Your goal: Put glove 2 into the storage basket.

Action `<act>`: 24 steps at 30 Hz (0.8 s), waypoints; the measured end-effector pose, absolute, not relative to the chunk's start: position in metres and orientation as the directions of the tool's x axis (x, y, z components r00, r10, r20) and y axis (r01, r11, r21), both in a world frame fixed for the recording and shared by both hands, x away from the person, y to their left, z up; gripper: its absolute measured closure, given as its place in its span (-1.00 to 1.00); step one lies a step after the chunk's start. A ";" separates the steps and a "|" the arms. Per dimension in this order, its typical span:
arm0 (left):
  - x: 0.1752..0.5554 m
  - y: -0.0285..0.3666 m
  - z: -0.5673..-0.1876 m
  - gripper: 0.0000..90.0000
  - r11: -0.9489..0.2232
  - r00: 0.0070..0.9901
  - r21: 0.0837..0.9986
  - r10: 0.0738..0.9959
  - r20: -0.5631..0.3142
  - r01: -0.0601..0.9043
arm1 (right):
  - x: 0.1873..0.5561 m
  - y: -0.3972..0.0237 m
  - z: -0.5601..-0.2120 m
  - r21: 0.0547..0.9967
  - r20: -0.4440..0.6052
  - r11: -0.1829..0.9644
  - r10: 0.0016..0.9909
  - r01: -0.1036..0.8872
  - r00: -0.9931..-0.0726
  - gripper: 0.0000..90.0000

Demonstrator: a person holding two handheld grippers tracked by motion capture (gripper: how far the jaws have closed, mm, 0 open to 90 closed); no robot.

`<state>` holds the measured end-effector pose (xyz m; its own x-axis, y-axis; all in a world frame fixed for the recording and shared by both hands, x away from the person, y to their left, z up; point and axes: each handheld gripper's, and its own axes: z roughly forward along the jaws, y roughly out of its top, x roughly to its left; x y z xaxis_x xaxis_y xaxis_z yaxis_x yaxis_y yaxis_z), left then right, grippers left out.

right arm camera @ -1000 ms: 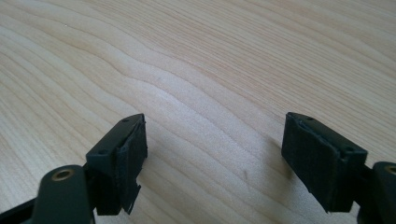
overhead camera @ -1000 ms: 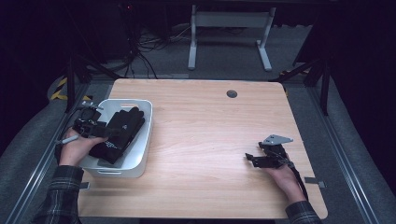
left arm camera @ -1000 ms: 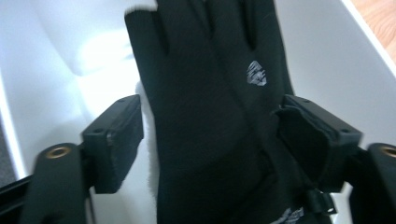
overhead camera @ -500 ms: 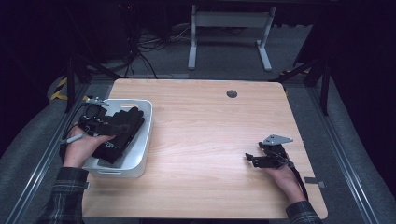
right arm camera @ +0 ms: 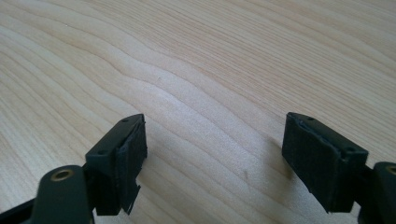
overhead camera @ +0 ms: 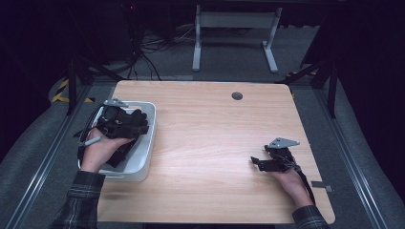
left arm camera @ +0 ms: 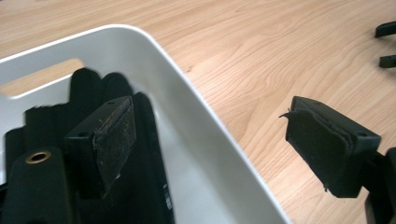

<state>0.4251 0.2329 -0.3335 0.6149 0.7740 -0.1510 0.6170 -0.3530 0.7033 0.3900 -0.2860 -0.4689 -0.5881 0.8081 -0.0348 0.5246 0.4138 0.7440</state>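
A white bin (overhead camera: 149,138) stands at the left of the wooden table (overhead camera: 215,124), with a black glove-like thing (overhead camera: 119,153) lying inside. My left gripper (overhead camera: 139,127) hovers over the bin and points toward its right wall. Its jaws have just been opening and now stand open with nothing gripped. In the left gripper view (left arm camera: 210,130) the bin's rim (left arm camera: 187,93) runs between the jaws, and the black thing (left arm camera: 88,88) lies behind the left pad. My right gripper (overhead camera: 257,162) rests low on the table's right side, open over bare wood (right arm camera: 215,154).
A round cable hole (overhead camera: 237,96) sits near the table's far edge. Wide bare wood lies between the bin and the right gripper. Behind the table, cables and a grey desk frame (overhead camera: 234,33) stand on the dark floor.
My left hand has lifted and moved rightward across the bin, toward its right wall. The right hand has stayed where it was.
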 end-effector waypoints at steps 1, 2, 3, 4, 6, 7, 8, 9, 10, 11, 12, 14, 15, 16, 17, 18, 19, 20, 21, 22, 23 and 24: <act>0.425 0.230 -0.333 -0.62 -0.354 0.620 0.706 0.770 -0.152 0.614 | 0.390 -0.286 -0.469 0.744 -0.035 0.414 0.808 0.525 -0.588 -0.49; 0.425 0.228 -0.333 -0.63 -0.358 0.625 0.705 0.766 -0.154 0.612 | 0.390 -0.286 -0.469 0.744 -0.035 0.414 0.808 0.524 -0.588 -0.49; 0.424 0.225 -0.333 -0.63 -0.359 0.628 0.707 0.763 -0.153 0.609 | 0.390 -0.286 -0.469 0.744 -0.035 0.414 0.808 0.525 -0.588 -0.49; 0.424 0.221 -0.332 -0.63 -0.366 0.635 0.709 0.758 -0.149 0.603 | 0.390 -0.286 -0.469 0.744 -0.035 0.414 0.808 0.525 -0.588 -0.49; 0.422 0.216 -0.332 -0.63 -0.367 0.641 0.712 0.753 -0.150 0.599 | 0.390 -0.286 -0.469 0.744 -0.034 0.414 0.808 0.525 -0.589 -0.49; 0.421 0.212 -0.332 -0.63 -0.367 0.644 0.715 0.750 -0.151 0.595 | 0.390 -0.286 -0.469 0.744 -0.034 0.414 0.808 0.525 -0.589 -0.49; 0.420 0.209 -0.333 -0.63 -0.369 0.651 0.719 0.744 -0.150 0.588 | 0.390 -0.286 -0.469 0.744 -0.035 0.415 0.807 0.524 -0.589 -0.49; 0.418 0.204 -0.333 -0.63 -0.367 0.656 0.723 0.739 -0.156 0.585 | 0.390 -0.286 -0.469 0.744 -0.035 0.414 0.808 0.525 -0.589 -0.49; 0.417 0.202 -0.334 -0.63 -0.368 0.660 0.724 0.734 -0.158 0.583 | 0.390 -0.286 -0.469 0.744 -0.035 0.415 0.807 0.524 -0.589 -0.49; 0.416 0.199 -0.335 -0.63 -0.371 0.664 0.724 0.731 -0.159 0.582 | 0.390 -0.286 -0.469 0.744 -0.034 0.413 0.808 0.525 -0.588 -0.49; 0.415 0.193 -0.336 -0.63 -0.379 0.671 0.724 0.725 -0.155 0.576 | 0.390 -0.286 -0.469 0.744 -0.034 0.414 0.808 0.524 -0.589 -0.49; 0.412 0.185 -0.339 -0.63 -0.381 0.680 0.726 0.715 -0.162 0.573 | 0.390 -0.286 -0.469 0.744 -0.034 0.414 0.807 0.525 -0.589 -0.49; 0.411 0.182 -0.340 -0.63 -0.382 0.683 0.729 0.712 -0.159 0.568 | 0.390 -0.286 -0.469 0.743 -0.035 0.415 0.807 0.525 -0.589 -0.49; 0.410 0.177 -0.341 -0.63 -0.384 0.688 0.730 0.708 -0.160 0.565 | 0.390 -0.286 -0.469 0.744 -0.034 0.414 0.807 0.525 -0.589 -0.49; 0.409 0.175 -0.342 -0.62 -0.388 0.695 0.733 0.701 -0.159 0.559 | 0.390 -0.286 -0.469 0.744 -0.034 0.414 0.808 0.525 -0.588 -0.49; 0.408 0.172 -0.343 -0.63 -0.390 0.698 0.734 0.699 -0.158 0.556 | 0.390 -0.286 -0.469 0.744 -0.033 0.413 0.808 0.525 -0.588 -0.49; 0.407 0.167 -0.345 -0.63 -0.392 0.702 0.733 0.693 -0.162 0.556 | 0.390 -0.286 -0.469 0.744 -0.035 0.414 0.808 0.524 -0.588 -0.49; 0.406 0.163 -0.346 -0.63 -0.395 0.708 0.735 0.688 -0.160 0.551 | 0.390 -0.286 -0.469 0.744 -0.034 0.414 0.807 0.525 -0.589 -0.49; 0.405 0.159 -0.348 -0.63 -0.396 0.712 0.737 0.683 -0.163 0.548 | 0.390 -0.286 -0.469 0.744 -0.034 0.413 0.808 0.525 -0.588 -0.49; 0.404 0.156 -0.349 -0.63 -0.401 0.717 0.737 0.678 -0.161 0.545 | 0.390 -0.286 -0.469 0.744 -0.034 0.414 0.807 0.525 -0.589 -0.49; 0.403 0.151 -0.351 -0.63 -0.403 0.722 0.737 0.673 -0.163 0.542 | 0.390 -0.286 -0.469 0.744 -0.034 0.415 0.807 0.524 -0.590 -0.49; 0.402 0.147 -0.353 -0.63 -0.405 0.726 0.738 0.667 -0.165 0.540 | 0.390 -0.286 -0.469 0.744 -0.034 0.415 0.807 0.524 -0.590 -0.49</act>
